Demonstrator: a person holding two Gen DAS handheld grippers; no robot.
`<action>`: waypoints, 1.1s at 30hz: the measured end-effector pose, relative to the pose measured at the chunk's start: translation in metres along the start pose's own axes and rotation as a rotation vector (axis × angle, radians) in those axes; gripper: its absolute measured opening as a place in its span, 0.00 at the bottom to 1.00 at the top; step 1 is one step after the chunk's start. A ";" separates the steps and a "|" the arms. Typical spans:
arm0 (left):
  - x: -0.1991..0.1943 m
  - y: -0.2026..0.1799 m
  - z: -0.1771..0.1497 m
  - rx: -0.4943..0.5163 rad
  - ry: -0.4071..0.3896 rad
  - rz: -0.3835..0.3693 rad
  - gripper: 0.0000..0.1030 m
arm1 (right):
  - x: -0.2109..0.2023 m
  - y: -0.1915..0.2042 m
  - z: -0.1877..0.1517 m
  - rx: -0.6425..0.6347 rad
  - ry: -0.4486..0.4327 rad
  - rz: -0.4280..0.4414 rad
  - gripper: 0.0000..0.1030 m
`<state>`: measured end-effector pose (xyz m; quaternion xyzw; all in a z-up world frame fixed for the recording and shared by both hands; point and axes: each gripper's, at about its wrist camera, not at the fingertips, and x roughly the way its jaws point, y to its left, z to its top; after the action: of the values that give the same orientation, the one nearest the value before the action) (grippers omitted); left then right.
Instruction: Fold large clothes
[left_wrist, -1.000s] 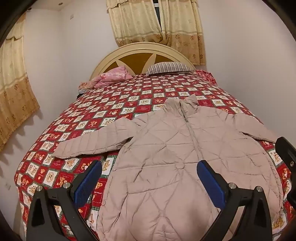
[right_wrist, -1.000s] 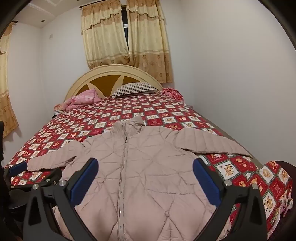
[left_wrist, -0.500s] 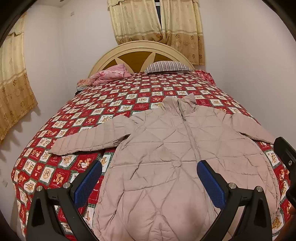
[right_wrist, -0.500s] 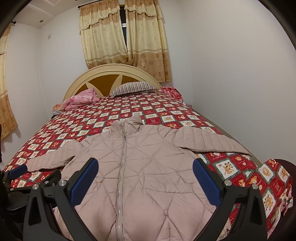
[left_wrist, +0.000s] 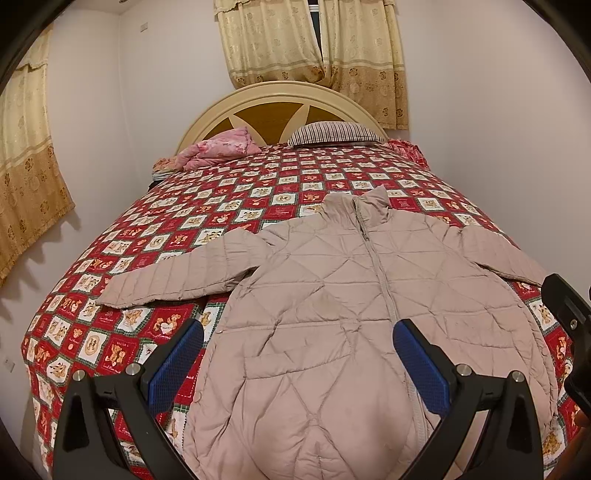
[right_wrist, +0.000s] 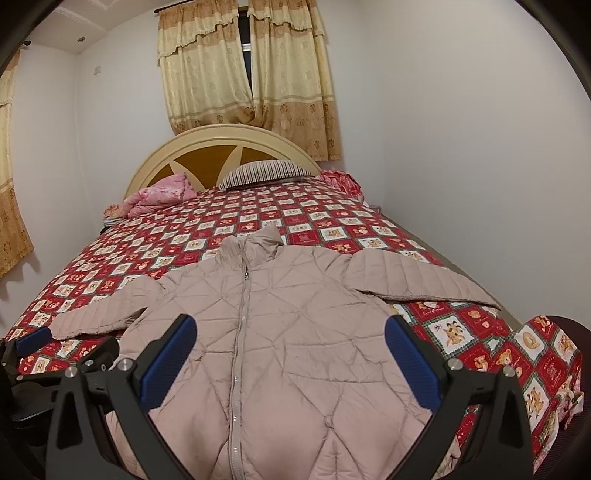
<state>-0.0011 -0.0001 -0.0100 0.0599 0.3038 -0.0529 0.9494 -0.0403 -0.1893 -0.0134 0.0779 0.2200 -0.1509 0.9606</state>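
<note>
A beige quilted puffer jacket (left_wrist: 351, 302) lies flat and zipped on the bed, collar toward the headboard, both sleeves spread out sideways. It also shows in the right wrist view (right_wrist: 280, 332). My left gripper (left_wrist: 297, 365) is open and empty, held above the jacket's lower left part. My right gripper (right_wrist: 290, 358) is open and empty, held above the jacket's lower middle. The left gripper also shows at the left edge of the right wrist view (right_wrist: 55, 350). Part of the right gripper (left_wrist: 569, 314) shows at the right edge of the left wrist view.
The bed has a red patchwork quilt (left_wrist: 229, 206) and a cream and brown headboard (left_wrist: 280, 114). A pink bundle (left_wrist: 218, 149) and a striped pillow (left_wrist: 332, 133) lie at the head. Walls stand close on both sides. Curtains (right_wrist: 251, 74) hang behind.
Both grippers have pulled back and risen slightly, so the jacket sits a little lower and farther in both views. Both stay open and empty. The jacket has not moved.
</note>
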 end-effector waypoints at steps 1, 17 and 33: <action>0.000 0.000 0.000 0.000 0.000 0.001 0.99 | 0.000 0.000 0.000 0.000 0.000 0.000 1.00; -0.001 -0.005 -0.001 0.007 -0.005 -0.001 0.99 | 0.001 -0.001 0.001 0.000 -0.001 0.000 1.00; -0.001 -0.005 -0.002 0.007 -0.004 0.000 0.99 | 0.001 -0.003 0.001 0.000 0.001 0.001 1.00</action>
<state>-0.0041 -0.0051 -0.0109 0.0629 0.3016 -0.0541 0.9498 -0.0401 -0.1924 -0.0135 0.0782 0.2204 -0.1504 0.9606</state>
